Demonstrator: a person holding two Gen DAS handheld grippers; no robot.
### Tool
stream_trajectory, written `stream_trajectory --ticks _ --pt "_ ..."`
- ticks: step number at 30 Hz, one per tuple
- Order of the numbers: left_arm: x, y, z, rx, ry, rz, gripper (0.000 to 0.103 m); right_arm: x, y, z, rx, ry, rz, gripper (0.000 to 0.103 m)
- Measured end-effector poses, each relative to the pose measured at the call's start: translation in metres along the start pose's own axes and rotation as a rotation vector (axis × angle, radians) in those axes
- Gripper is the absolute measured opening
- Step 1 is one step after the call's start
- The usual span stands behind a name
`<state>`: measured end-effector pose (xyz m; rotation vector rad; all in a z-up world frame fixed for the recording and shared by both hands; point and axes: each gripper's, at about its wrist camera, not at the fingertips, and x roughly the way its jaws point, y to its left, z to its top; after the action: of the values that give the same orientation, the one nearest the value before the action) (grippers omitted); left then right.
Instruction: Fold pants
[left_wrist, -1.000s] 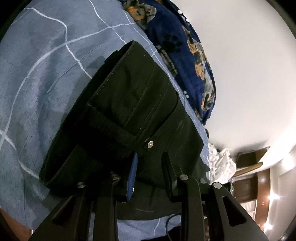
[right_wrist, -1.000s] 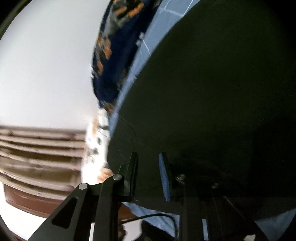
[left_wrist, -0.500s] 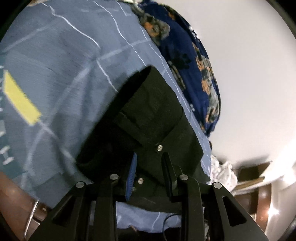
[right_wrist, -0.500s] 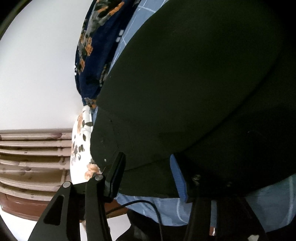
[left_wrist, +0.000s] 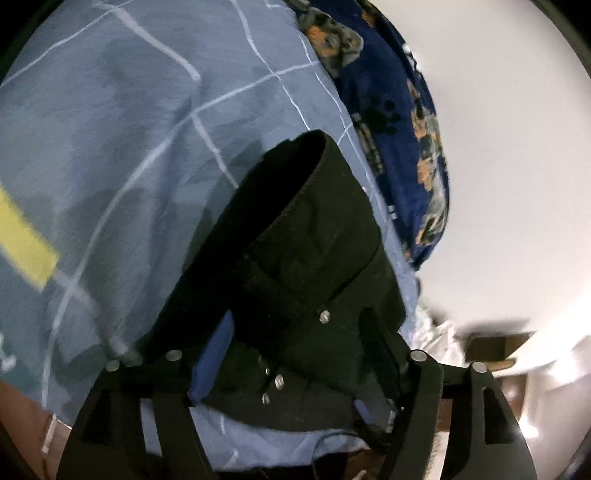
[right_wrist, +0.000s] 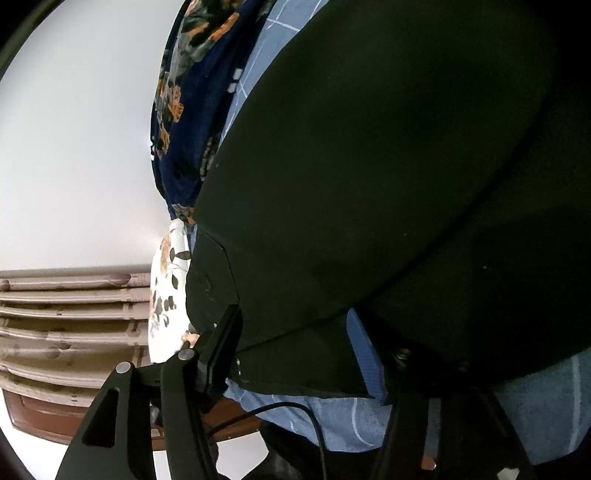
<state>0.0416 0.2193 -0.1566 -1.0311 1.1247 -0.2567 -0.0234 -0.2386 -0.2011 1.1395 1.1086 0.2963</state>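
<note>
Black pants (left_wrist: 306, 258) lie folded in a thick bundle on a blue bedsheet (left_wrist: 122, 147) with white lines. In the left wrist view the waistband with metal rivets faces me. My left gripper (left_wrist: 295, 350) is open, its fingers spread on either side of the waistband end. In the right wrist view the pants (right_wrist: 388, 166) fill most of the frame. My right gripper (right_wrist: 295, 350) is open, its fingers astride the near folded edge of the pants.
A dark blue patterned blanket (left_wrist: 406, 122) lies along the bed's far edge by a white wall. A floral white cloth (right_wrist: 166, 295) and a brown slatted headboard (right_wrist: 66, 314) show in the right wrist view. The bedsheet has a yellow patch (left_wrist: 22, 236).
Both grippers have opened: the left let go of the waistband and the right let go of the folded edge. The left gripper also drew back from the pants.
</note>
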Motion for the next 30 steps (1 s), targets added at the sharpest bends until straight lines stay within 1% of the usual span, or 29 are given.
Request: stream_trajectory --ticks 1,4,7,8,9,11,14,15,17,20,22,24,26,27,29,30 --pt "0.003 -0.001 0.002 0.002 -0.003 0.004 0.070 0.001 0.002 -0.001 -0.008 0.002 0.000 0.061" --pt "0.005 -0.002 0.004 -0.021 -0.040 -0.038 0.072 -0.001 0.003 -0.002 -0.021 0.009 0.004 0.063" --pt "-0.002 -0.009 -0.001 0.035 -0.076 -0.073 0.071 -0.003 -0.002 0.000 0.004 0.000 0.031 0.063" --pt "-0.004 -0.010 -0.003 0.046 -0.087 -0.081 0.066 -0.004 -0.003 0.001 0.009 -0.005 0.035 0.063" --pt "-0.007 -0.012 -0.004 0.062 -0.100 -0.080 0.053 -0.005 -0.004 0.002 0.013 -0.012 0.041 0.063" --pt "-0.013 -0.016 -0.006 0.097 -0.127 -0.065 0.037 -0.006 -0.005 0.002 0.017 -0.021 0.054 0.063" --pt "-0.018 -0.017 -0.006 0.081 -0.138 -0.086 0.037 -0.008 -0.008 0.002 0.021 -0.030 0.082 0.064" --pt "-0.019 -0.018 -0.006 0.077 -0.142 -0.095 0.033 -0.009 -0.009 0.002 0.027 -0.031 0.092 0.064" --pt "-0.021 -0.023 -0.006 0.087 -0.149 -0.108 0.031 -0.008 -0.009 0.003 0.037 -0.027 0.116 0.066" --pt "-0.023 -0.031 -0.004 0.106 -0.151 -0.128 0.029 -0.004 -0.004 0.004 0.020 -0.023 0.098 0.066" --pt "-0.022 -0.034 -0.002 0.120 -0.151 -0.121 0.028 0.002 0.000 0.007 0.012 -0.010 0.082 0.066" --pt "-0.021 -0.031 0.000 0.104 -0.146 -0.127 0.028 0.006 0.004 0.011 -0.001 -0.018 0.072 0.066" --pt "-0.021 -0.027 0.001 0.086 -0.148 -0.125 0.028 0.009 0.009 0.015 -0.019 -0.039 0.074 0.068" --pt "-0.021 -0.026 0.001 0.079 -0.148 -0.127 0.028 0.010 0.013 0.016 -0.038 -0.044 0.075 0.067" --pt "-0.021 -0.022 0.000 0.072 -0.147 -0.127 0.028 0.013 0.013 0.017 -0.051 -0.044 0.047 0.061" --pt "-0.021 -0.021 -0.001 0.069 -0.147 -0.122 0.028 0.015 0.011 0.018 -0.041 -0.043 0.049 0.053"
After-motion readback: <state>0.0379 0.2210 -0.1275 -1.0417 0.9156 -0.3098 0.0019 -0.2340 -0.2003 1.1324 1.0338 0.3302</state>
